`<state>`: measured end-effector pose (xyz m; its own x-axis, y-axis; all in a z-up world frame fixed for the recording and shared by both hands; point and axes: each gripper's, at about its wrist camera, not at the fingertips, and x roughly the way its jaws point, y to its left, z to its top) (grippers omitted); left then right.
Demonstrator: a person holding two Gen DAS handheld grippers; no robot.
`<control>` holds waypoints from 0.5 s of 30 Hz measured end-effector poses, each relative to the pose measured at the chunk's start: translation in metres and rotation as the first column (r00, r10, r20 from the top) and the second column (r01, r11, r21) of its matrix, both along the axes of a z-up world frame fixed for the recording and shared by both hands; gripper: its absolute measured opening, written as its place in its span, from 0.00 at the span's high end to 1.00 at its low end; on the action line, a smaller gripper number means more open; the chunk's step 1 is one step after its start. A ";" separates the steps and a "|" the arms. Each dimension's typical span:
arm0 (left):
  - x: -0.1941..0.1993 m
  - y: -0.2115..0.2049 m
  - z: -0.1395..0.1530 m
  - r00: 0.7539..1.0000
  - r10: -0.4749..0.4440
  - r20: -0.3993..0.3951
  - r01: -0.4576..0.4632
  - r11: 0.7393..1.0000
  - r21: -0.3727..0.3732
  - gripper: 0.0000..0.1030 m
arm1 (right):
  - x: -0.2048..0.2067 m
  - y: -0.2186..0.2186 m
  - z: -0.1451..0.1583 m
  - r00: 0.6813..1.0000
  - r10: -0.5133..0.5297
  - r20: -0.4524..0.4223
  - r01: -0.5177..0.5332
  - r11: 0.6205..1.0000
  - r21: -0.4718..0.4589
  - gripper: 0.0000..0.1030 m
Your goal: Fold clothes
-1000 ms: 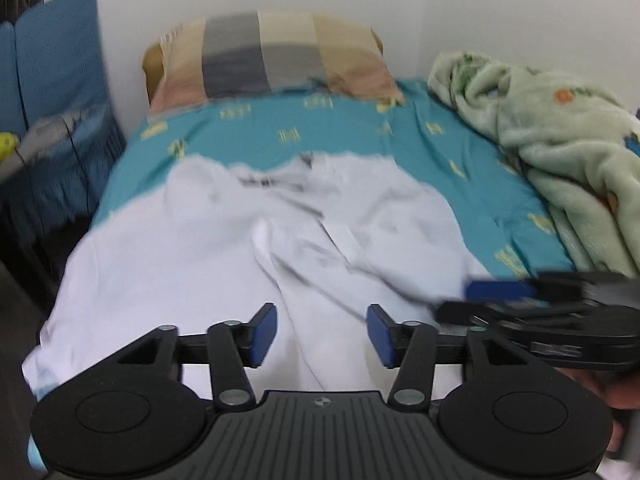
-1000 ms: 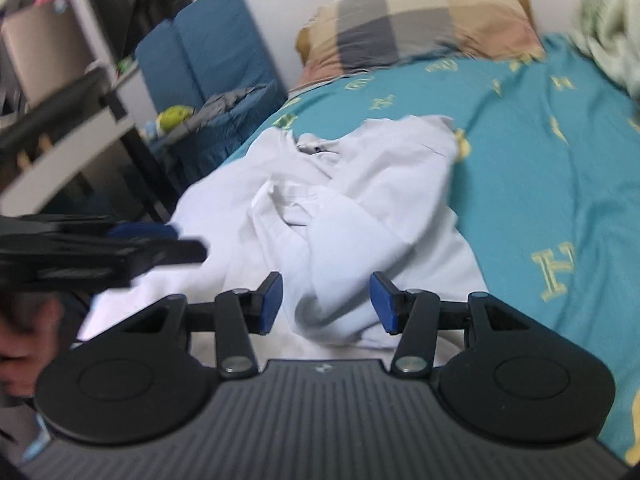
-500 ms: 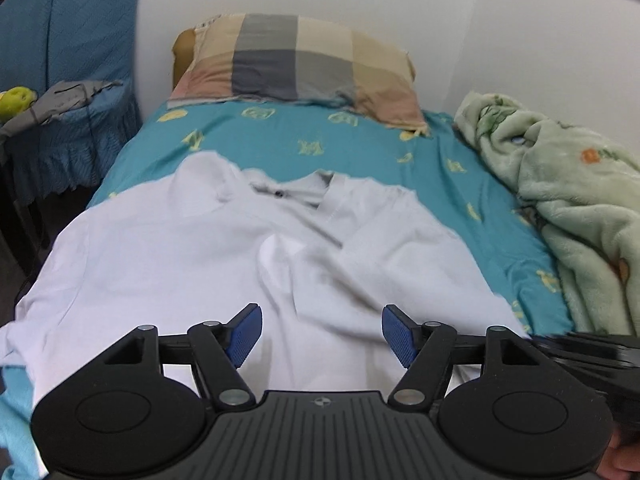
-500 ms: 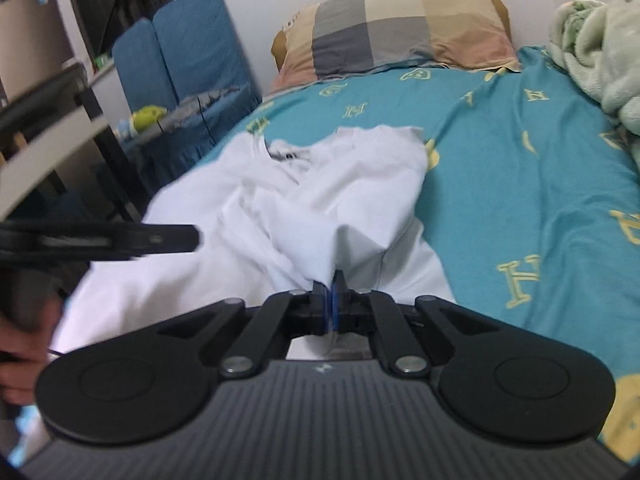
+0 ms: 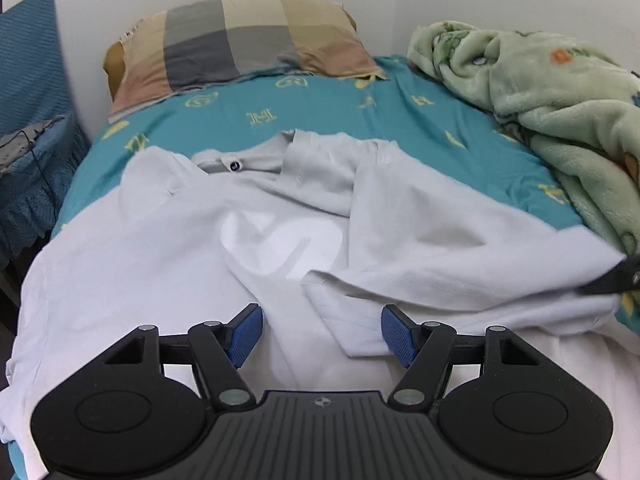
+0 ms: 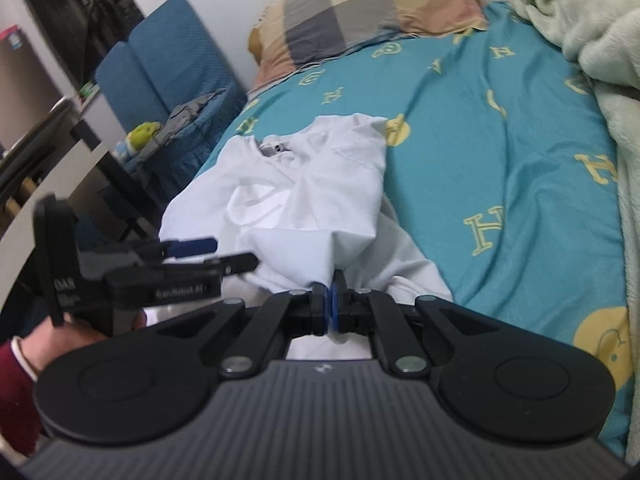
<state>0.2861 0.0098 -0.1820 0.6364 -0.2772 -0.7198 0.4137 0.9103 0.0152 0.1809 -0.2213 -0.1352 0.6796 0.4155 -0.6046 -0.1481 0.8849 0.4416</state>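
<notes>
In my left wrist view, my left gripper [image 5: 322, 330] is released, its blue pads [image 5: 244, 334] standing wide apart just above the white shirt [image 5: 168, 256], and no cloth is pinched between them. The shirt lies spread over the near half of the teal bedsheet [image 5: 420, 120], with its collar [image 5: 240, 162] toward 12 o'clock. A checked pillow [image 5: 240, 40] is at 12 o'clock and a green blanket [image 5: 560, 92] at 2 o'clock.

In my right wrist view, my right gripper [image 6: 331, 306] is clenched on a bunched edge of the shirt [image 6: 316, 200], which rises in a fold from the pinch. The left gripper [image 6: 200, 254] shows at 9 o'clock, held by a hand [image 6: 60, 336] in a red sleeve [image 6: 16, 392]. A blue chair [image 6: 168, 68] stands at 10 o'clock.
</notes>
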 end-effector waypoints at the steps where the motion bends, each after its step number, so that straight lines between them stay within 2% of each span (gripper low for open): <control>1: 0.002 0.001 0.000 1.000 -0.009 0.001 0.009 1.000 -0.009 0.34 | 0.000 -0.002 0.001 1.000 -0.004 0.002 0.004 1.000 0.003 0.95; 8: 0.010 -0.011 -0.003 0.997 -0.083 0.010 0.083 0.997 -0.002 0.39 | 0.000 -0.004 0.003 1.000 -0.005 0.001 0.005 1.000 0.014 0.95; 11: 0.010 -0.016 -0.002 0.994 -0.108 0.034 0.107 0.994 0.034 0.43 | -0.001 -0.003 0.002 1.000 0.001 -0.003 -0.001 1.000 0.002 0.95; 15: 0.001 -0.019 0.007 0.984 -0.152 0.089 0.146 0.986 0.080 0.43 | -0.004 -0.002 0.004 1.000 0.006 0.005 -0.006 1.000 -0.023 0.95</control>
<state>0.2869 -0.0096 -0.1752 0.6580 -0.3234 -0.6800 0.5382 0.8336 0.1243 0.1766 -0.2233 -0.1315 0.6798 0.4059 -0.6108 -0.1558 0.8938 0.4206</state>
